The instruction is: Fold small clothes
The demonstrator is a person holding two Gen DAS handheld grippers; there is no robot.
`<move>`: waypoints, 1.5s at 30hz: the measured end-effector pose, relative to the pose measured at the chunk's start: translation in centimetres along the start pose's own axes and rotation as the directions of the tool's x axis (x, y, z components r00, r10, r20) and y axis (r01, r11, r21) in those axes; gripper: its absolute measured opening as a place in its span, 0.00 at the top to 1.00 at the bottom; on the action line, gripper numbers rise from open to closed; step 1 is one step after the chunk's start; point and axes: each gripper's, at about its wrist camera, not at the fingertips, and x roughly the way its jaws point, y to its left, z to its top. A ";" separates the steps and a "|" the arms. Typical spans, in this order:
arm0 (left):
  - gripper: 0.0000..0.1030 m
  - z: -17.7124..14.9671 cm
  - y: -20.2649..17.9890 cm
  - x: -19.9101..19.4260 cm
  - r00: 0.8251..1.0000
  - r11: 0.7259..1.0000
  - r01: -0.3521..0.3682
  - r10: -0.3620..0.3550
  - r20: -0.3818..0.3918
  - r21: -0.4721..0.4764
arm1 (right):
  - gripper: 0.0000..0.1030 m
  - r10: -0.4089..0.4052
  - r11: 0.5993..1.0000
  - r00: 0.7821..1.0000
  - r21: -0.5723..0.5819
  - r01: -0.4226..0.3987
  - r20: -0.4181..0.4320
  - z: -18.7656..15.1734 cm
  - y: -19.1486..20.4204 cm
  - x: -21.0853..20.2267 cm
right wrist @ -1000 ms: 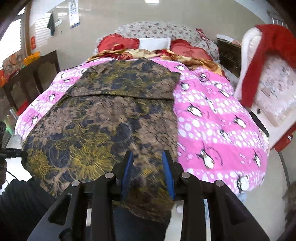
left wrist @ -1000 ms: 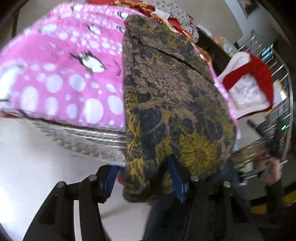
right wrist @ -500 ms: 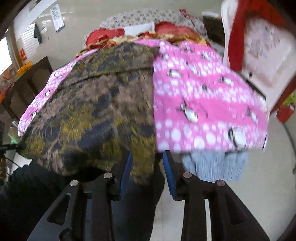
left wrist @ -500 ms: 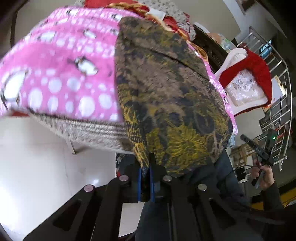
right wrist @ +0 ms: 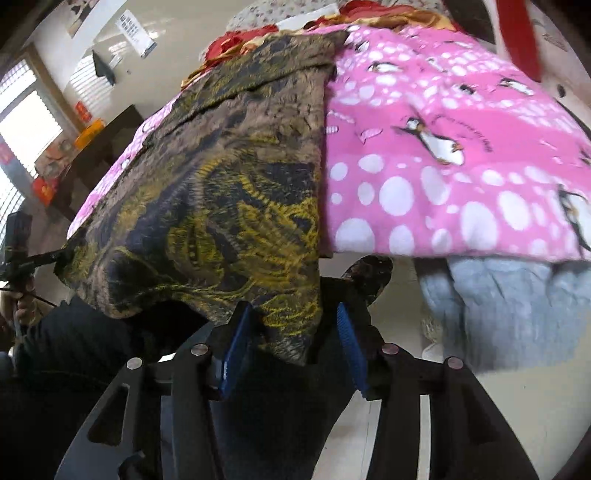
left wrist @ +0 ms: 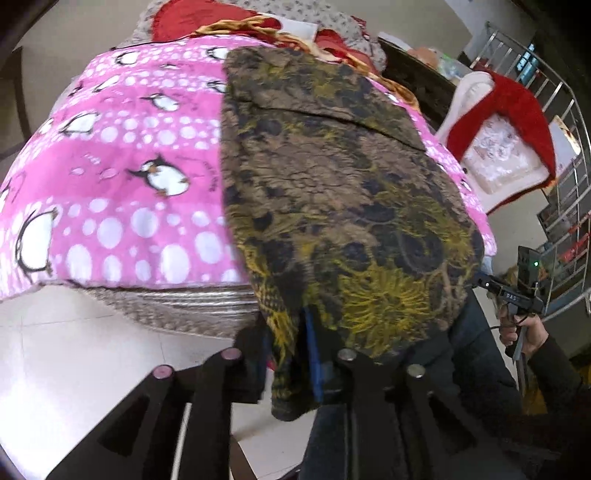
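No writing here is sharp enough to read

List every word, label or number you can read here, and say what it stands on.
Nothing reads clearly.
Script beside the penguins on the pink blanket: too blurred.
White wall notice: print too small.
Red signs by the window: blurred.
Small label on the other claw's body: too small.

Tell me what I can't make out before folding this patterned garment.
- Left wrist view: the left gripper jaws are opening; the garment corner hanging between them hides whether the pads press it.
- Right wrist view: the right gripper jaws are opening around the other corner; the hem behind is hidden by the drape.
- Both views: the garment's far end is foreshortened.
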 end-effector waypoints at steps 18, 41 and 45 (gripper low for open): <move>0.97 0.3 1.4 -2.6 0.987 0.990 0.122 -0.114 0.115 -0.066 | 0.90 0.187 0.978 0.967 -0.127 -0.166 0.171 1.4 2.4 -9.7; 0.97 0.4 3.1 -3.2 0.988 0.989 0.117 -0.106 0.116 -0.089 | 0.58 0.020 1.000 0.996 -0.017 -0.018 0.086 1.9 1.3 -5.8; 0.97 0.1 3.3 -2.1 0.992 0.990 0.104 -0.097 0.083 -0.094 | 0.58 0.077 0.997 0.996 0.010 -0.078 0.042 0.3 0.1 -2.5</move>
